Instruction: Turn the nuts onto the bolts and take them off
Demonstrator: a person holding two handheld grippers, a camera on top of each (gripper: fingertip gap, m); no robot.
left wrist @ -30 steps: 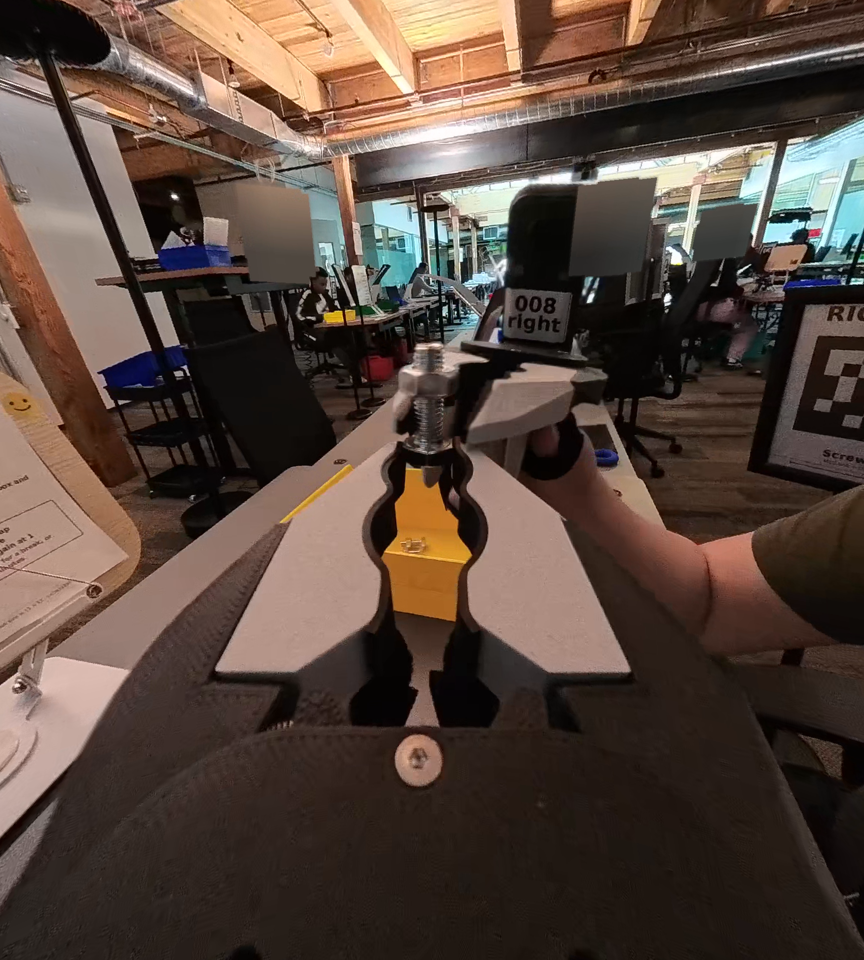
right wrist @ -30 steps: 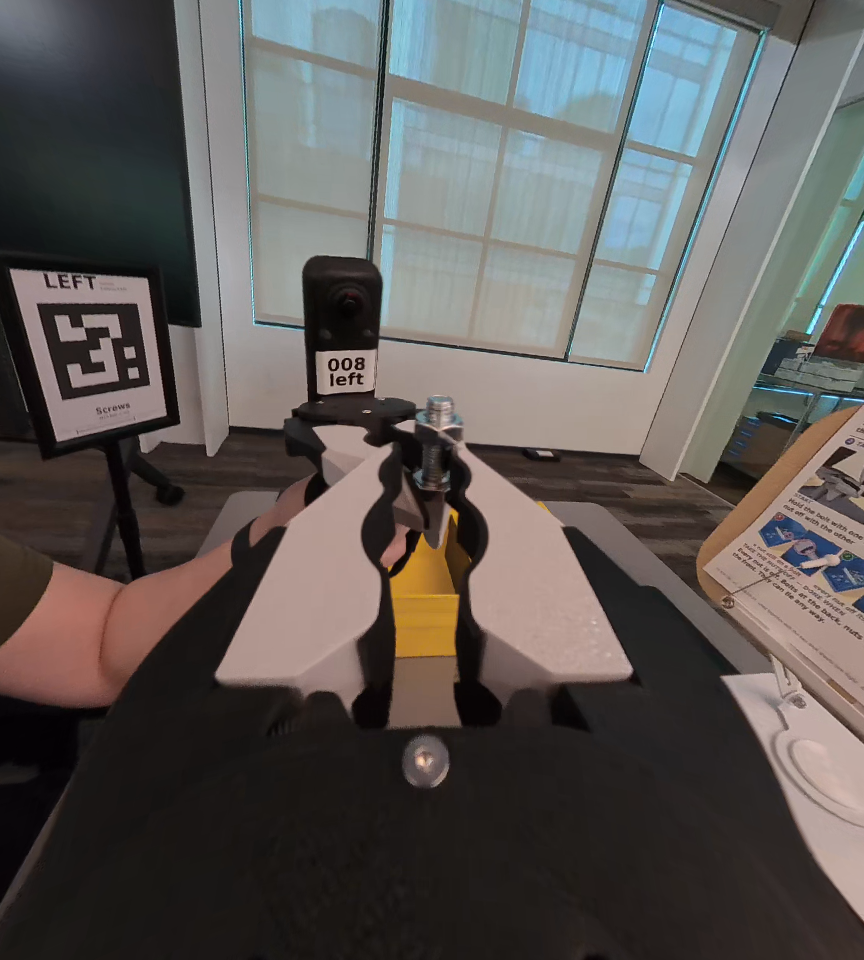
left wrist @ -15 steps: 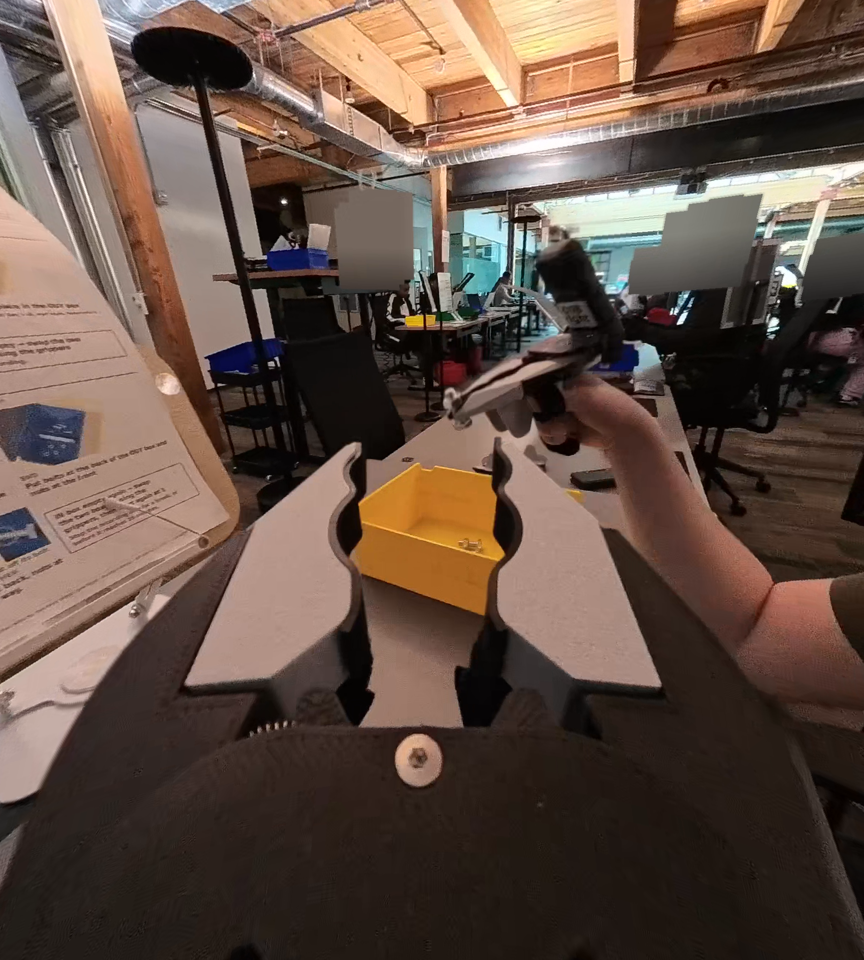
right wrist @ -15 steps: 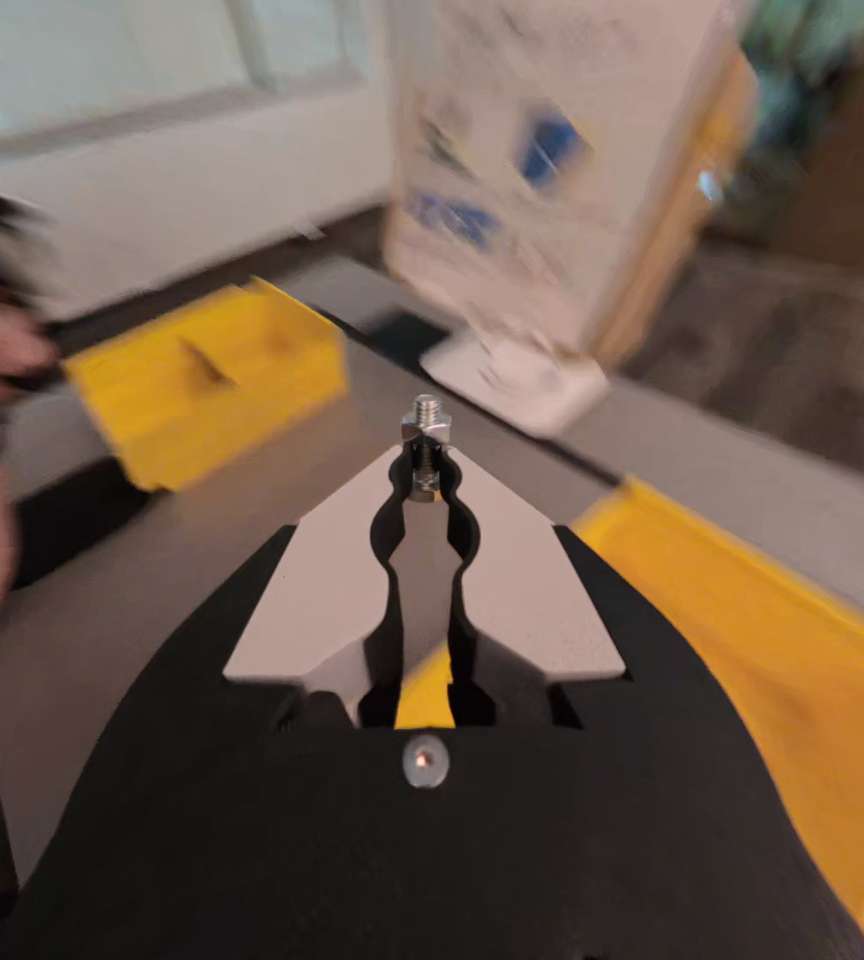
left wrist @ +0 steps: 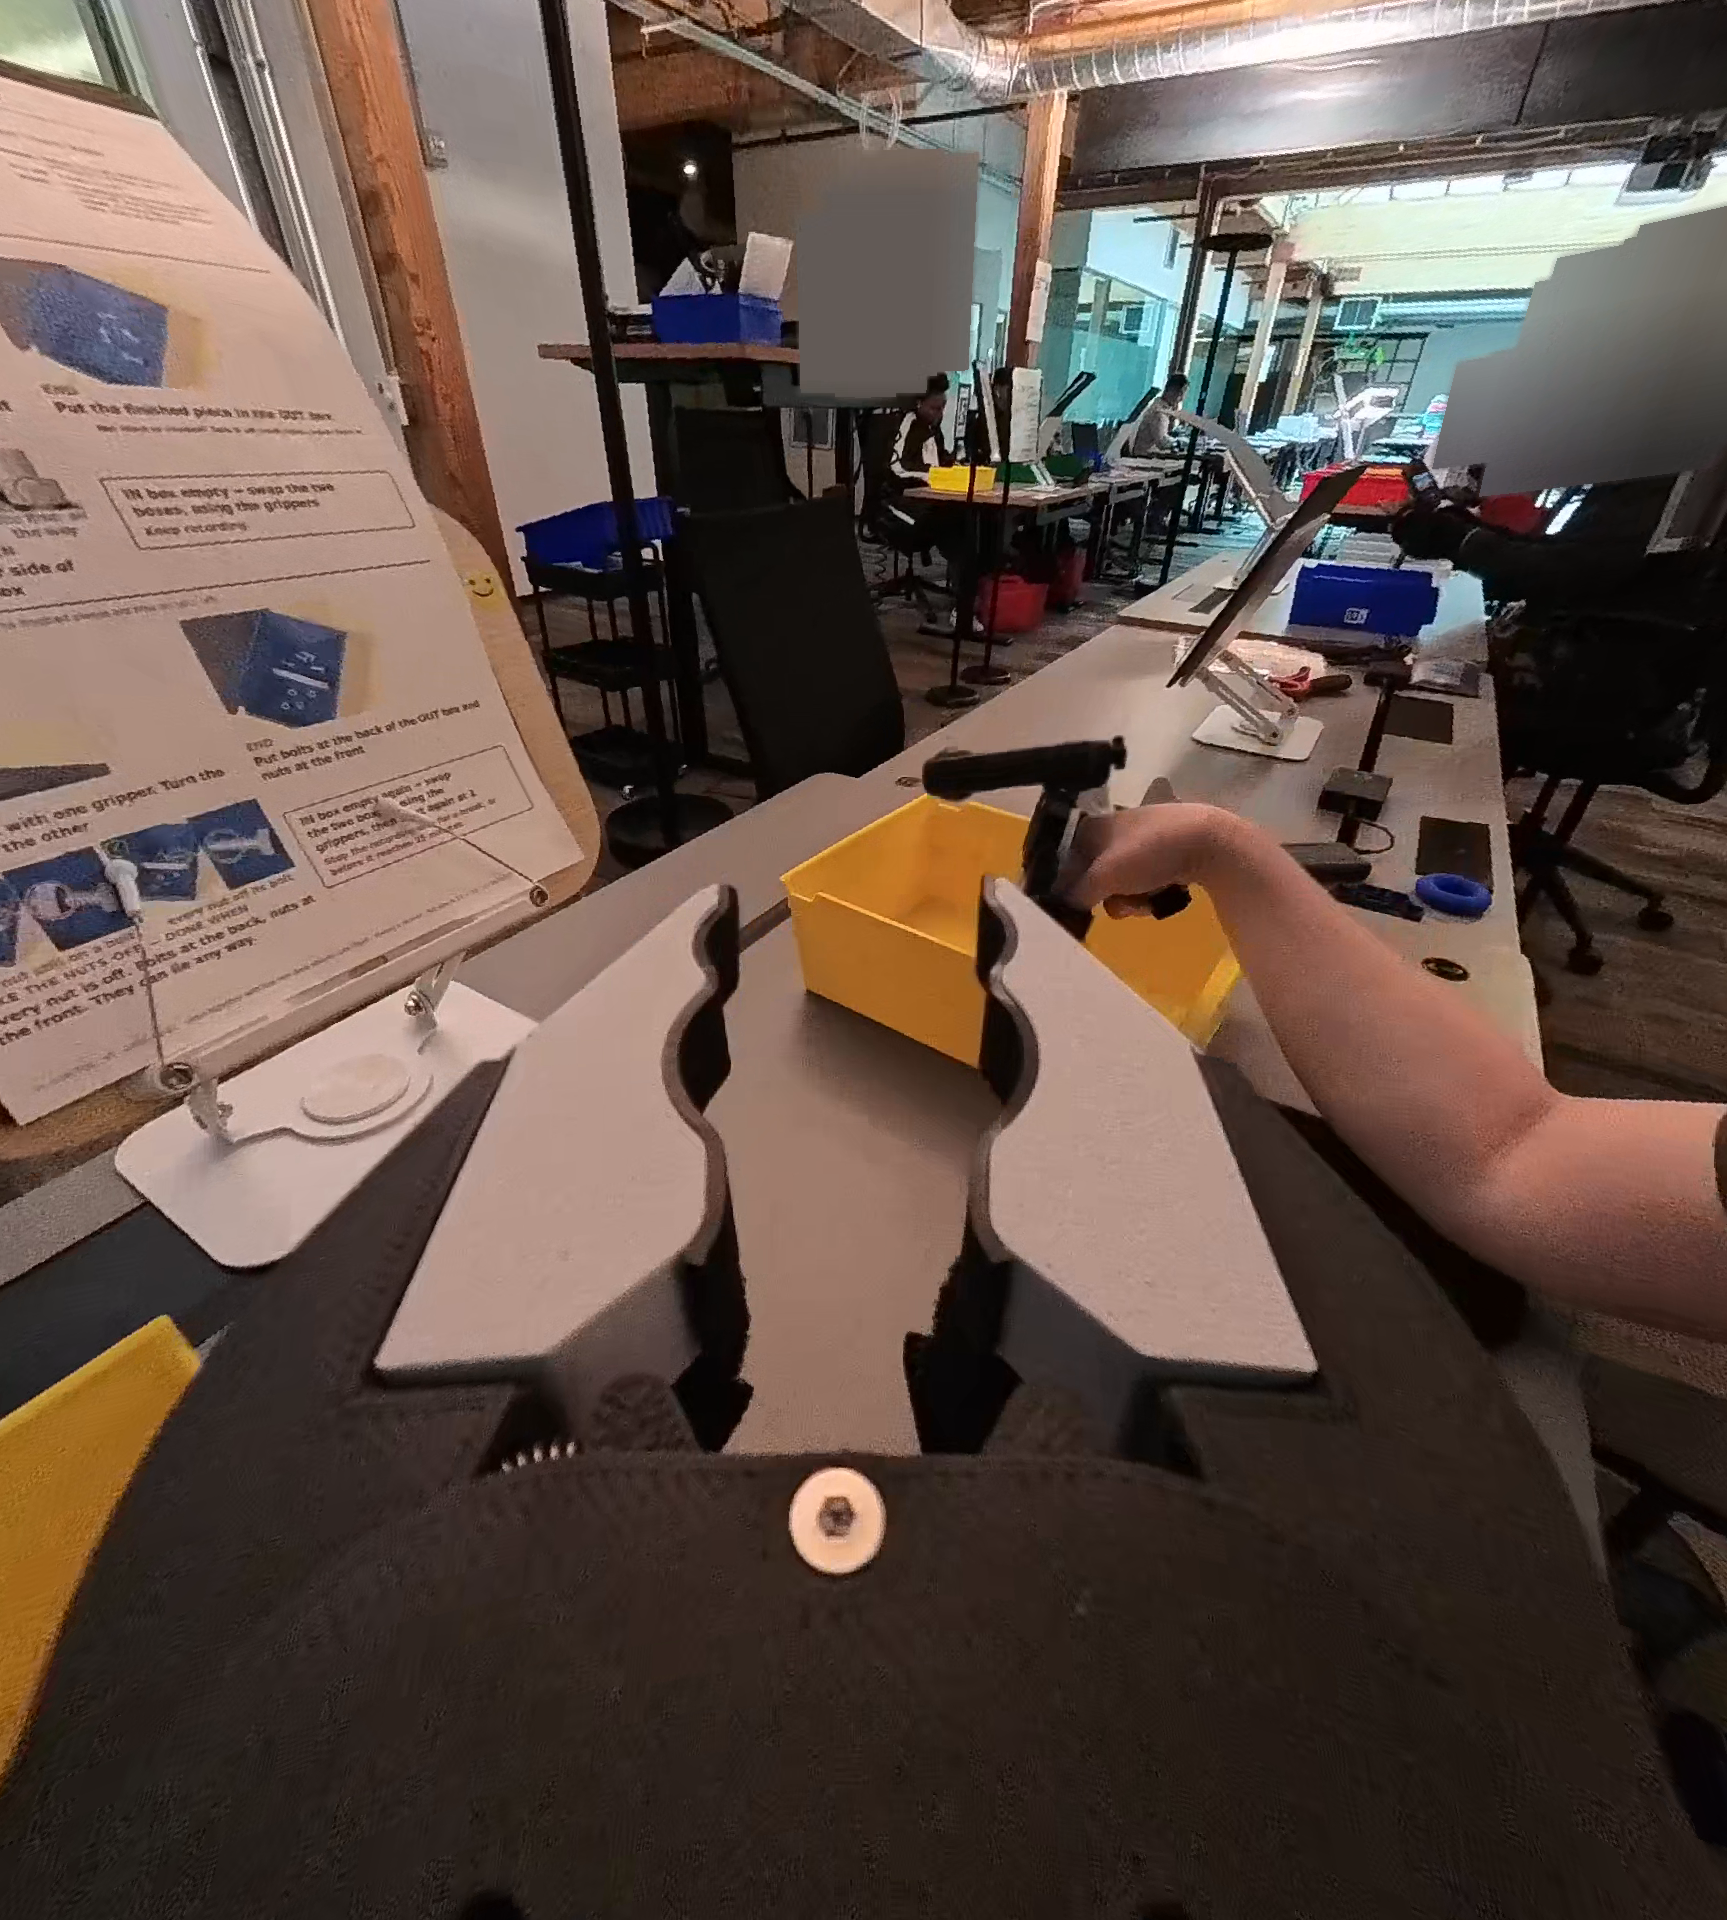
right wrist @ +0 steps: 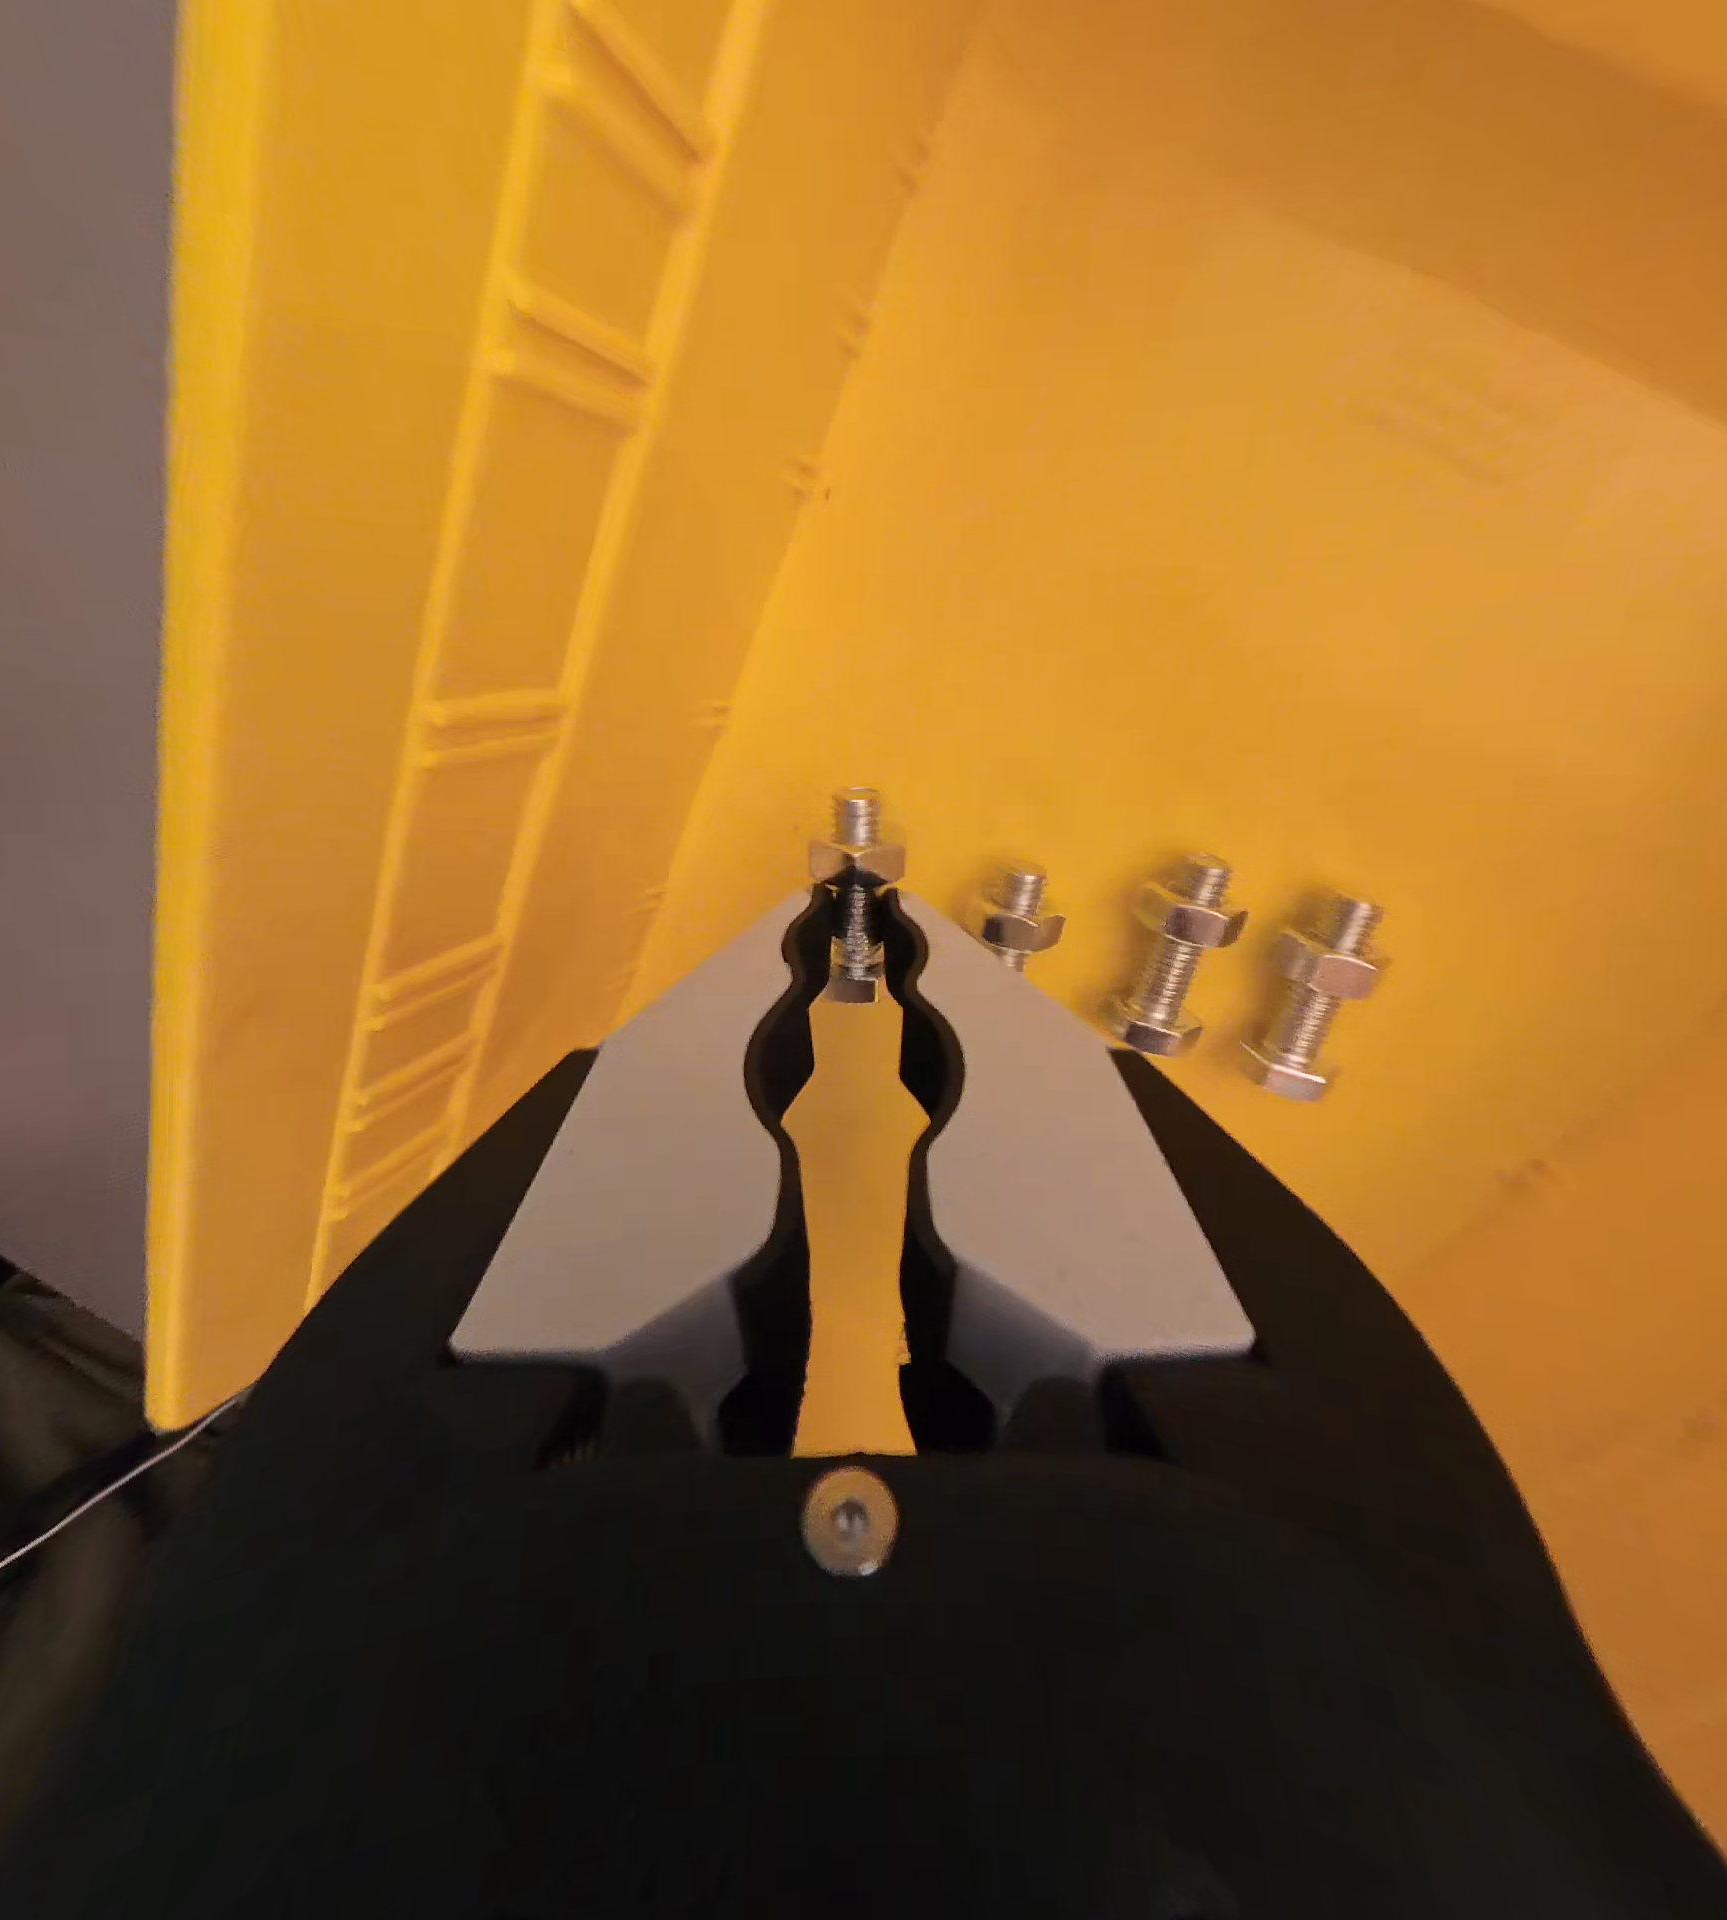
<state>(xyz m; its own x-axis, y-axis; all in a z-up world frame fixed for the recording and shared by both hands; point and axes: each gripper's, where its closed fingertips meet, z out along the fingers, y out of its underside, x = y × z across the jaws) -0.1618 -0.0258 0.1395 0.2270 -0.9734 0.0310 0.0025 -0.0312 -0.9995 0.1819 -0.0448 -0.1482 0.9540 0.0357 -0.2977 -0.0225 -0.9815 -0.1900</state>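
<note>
My right gripper is shut on a silver bolt with a nut on it, held low inside a yellow bin. Three more bolts with nuts lie on the bin floor just to its right: one half hidden by my finger, one in the middle and one farthest right. My left gripper is open and empty above the grey table. In the left wrist view the right gripper, held by a hand, dips into the yellow bin ahead.
An instruction sheet on a white stand stands at the left. Part of another yellow bin shows at the lower left. The long grey table carries a blue bin, a tablet stand and small items farther off. Office chairs stand beyond.
My left gripper let go of the bolt, opened and drew back. My right gripper swung the bolt with its nut away and down into the yellow bin beside the other bolts.
</note>
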